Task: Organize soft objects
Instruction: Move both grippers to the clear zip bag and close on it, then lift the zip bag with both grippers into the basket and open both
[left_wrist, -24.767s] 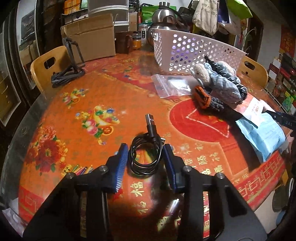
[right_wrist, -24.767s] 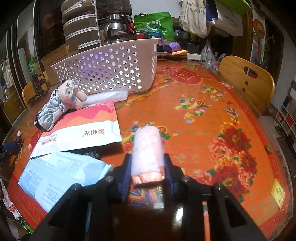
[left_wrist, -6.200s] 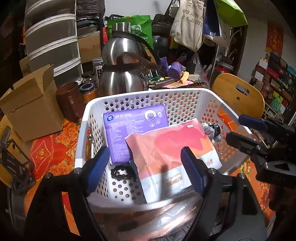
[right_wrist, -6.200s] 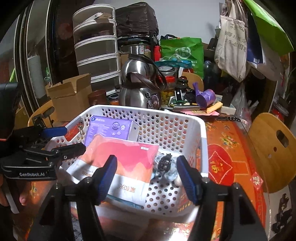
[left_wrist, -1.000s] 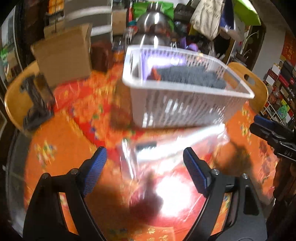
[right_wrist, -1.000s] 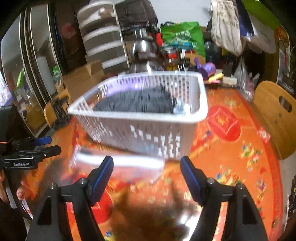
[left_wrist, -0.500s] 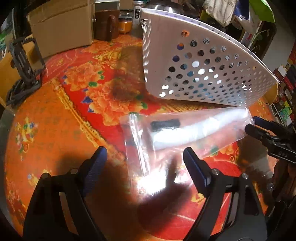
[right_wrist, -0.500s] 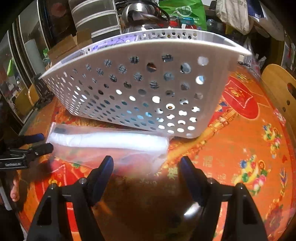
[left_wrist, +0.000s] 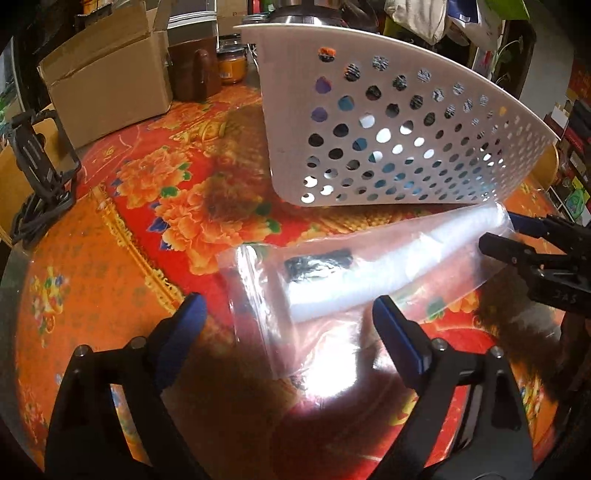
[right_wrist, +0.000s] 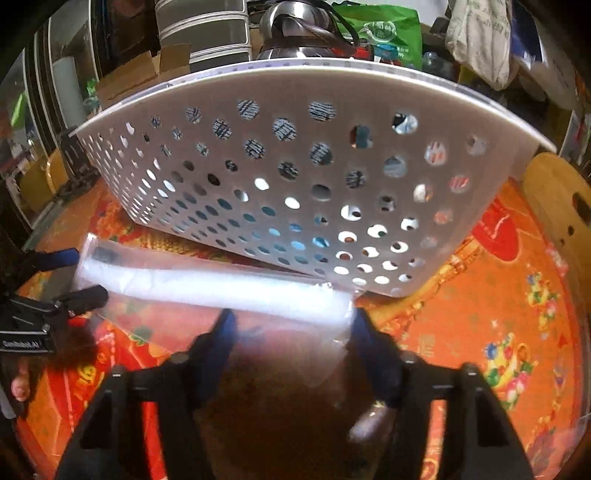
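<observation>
Your left gripper (left_wrist: 288, 317): jaws wide, empty.
Your right gripper (right_wrist: 291, 328): jaws wide, empty.
Clear bag (left_wrist: 354, 266): at 12 o'clock, beside basket (left_wrist: 399, 122).

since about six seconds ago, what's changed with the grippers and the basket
Both grippers, left gripper and right gripper, dropped from above the basket to the clear plastic bag on the table in front of it. Both were open then and are open now, holding nothing.
</observation>
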